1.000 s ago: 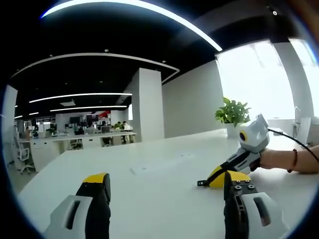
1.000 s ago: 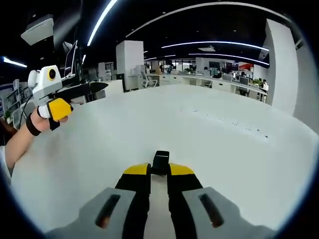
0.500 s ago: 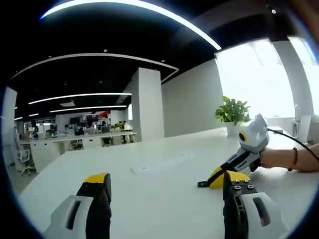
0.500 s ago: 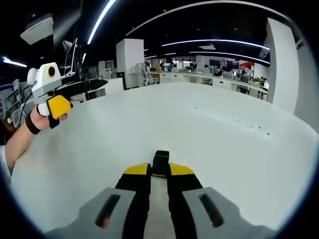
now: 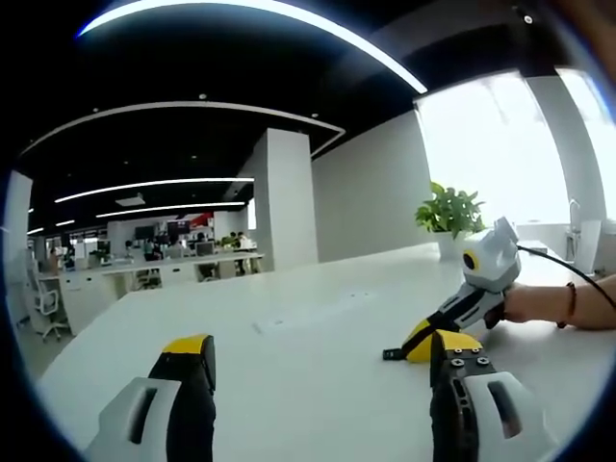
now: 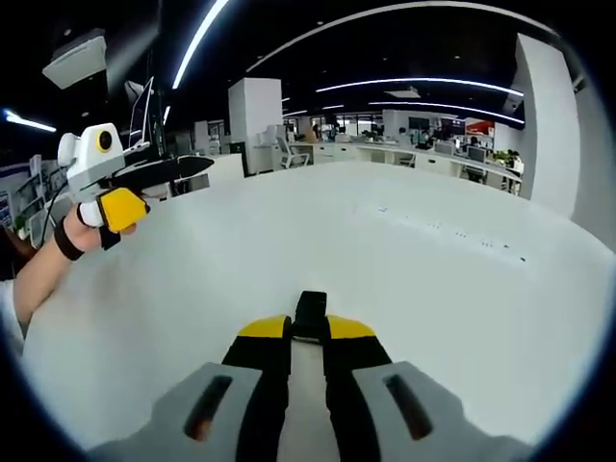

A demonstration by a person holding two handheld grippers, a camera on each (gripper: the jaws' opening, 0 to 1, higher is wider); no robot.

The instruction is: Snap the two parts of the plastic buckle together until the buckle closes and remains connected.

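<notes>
Buckle part pinched in the right gripper, left gripper wide and empty

Grippers sit well apart over a broad white table (image 5: 308,318). In the right gripper view, the right gripper (image 6: 307,332) has its yellow-tipped jaws drawn together on a small black buckle part (image 6: 309,314), which sticks out just past the tips, low over the tabletop. The left gripper view shows the same thing from the side: the right gripper (image 5: 423,342) comes in from the right with a hand (image 5: 534,303) behind it, and the black piece (image 5: 392,353) pokes from its yellow tips close to the table surface (whether it touches cannot be told).

The left gripper (image 5: 318,351) has its jaws standing wide apart with nothing between them but bare tabletop. In the right gripper view it (image 6: 154,173) hangs at the far left, raised above the table, a hand (image 6: 91,226) wrapped behind its yellow pad.

A potted plant (image 5: 449,219) stands at the table's far edge near a bright window. Beyond are a white column (image 5: 289,197) and rows of office desks (image 6: 423,159).
</notes>
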